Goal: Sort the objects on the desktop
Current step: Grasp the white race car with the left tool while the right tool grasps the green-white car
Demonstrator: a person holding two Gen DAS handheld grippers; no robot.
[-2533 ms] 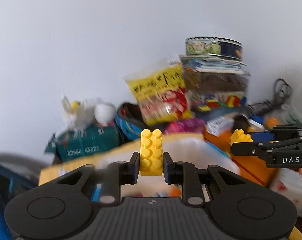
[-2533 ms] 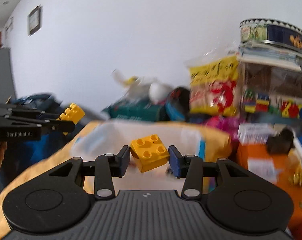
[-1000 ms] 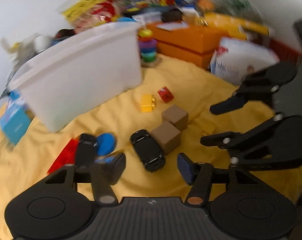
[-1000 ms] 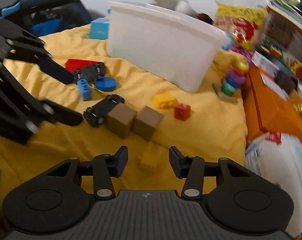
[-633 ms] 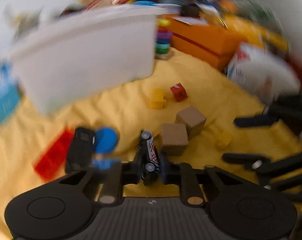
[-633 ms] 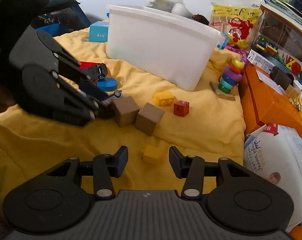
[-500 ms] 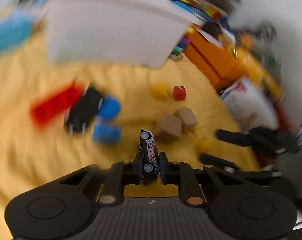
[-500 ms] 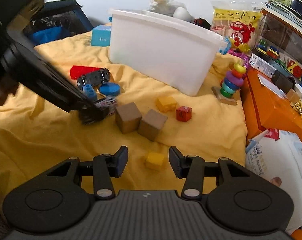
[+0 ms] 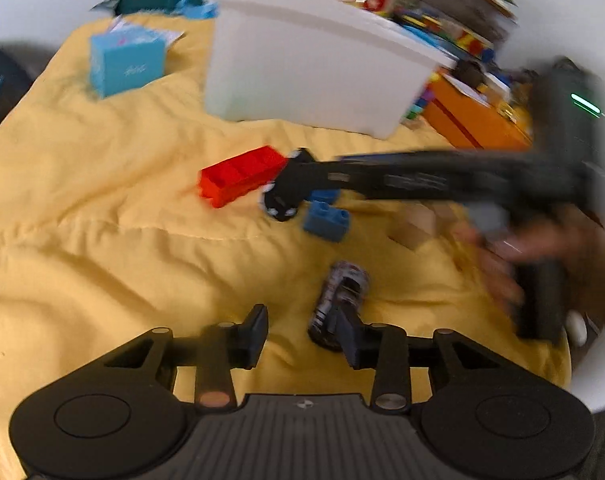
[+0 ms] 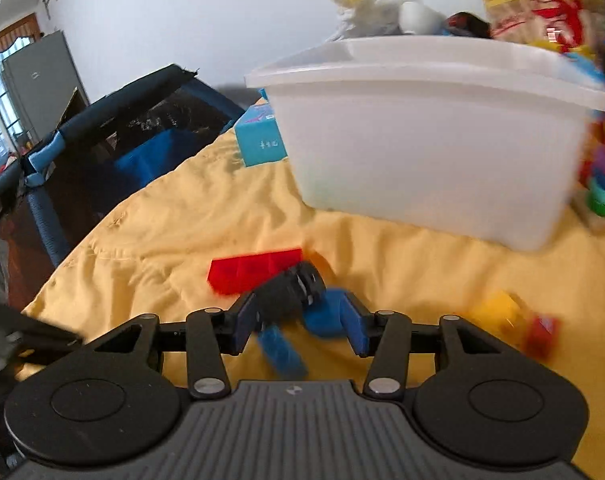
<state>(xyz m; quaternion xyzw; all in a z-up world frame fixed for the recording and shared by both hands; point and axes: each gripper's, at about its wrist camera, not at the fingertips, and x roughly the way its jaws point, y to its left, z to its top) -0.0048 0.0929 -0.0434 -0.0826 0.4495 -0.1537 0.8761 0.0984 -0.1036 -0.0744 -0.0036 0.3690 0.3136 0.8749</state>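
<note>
A small patterned toy car [image 9: 340, 300] lies on the yellow cloth [image 9: 102, 208], just ahead of my left gripper's [image 9: 301, 334] right finger. The left jaws are opening and no pad presses on the car. My right gripper [image 10: 300, 324] stands open, reaching in from the right over a black toy car [image 10: 290, 292]. That car sits at the mouth of its fingers, with a blue disc [image 10: 326, 312] and a blue brick [image 10: 282, 348] close by. A red brick [image 10: 254, 268] lies just behind the black car. In the left wrist view the right gripper's fingers [image 9: 382, 178] end at the black car [image 9: 286, 196].
A white plastic bin [image 10: 434, 140] stands behind the toys, with a light blue box [image 10: 260, 136] to its left. Wooden blocks [image 9: 414, 228], a yellow brick [image 10: 498, 312] and a red cube [image 10: 542, 332] lie to the right. A ring stacker [image 10: 602, 168] and an orange box [image 9: 474, 120] stand further right.
My left gripper shut on the patterned car, carried it nearer and leftward, then let it go on the cloth. The right gripper swung left from the small yellow brick to the black car.
</note>
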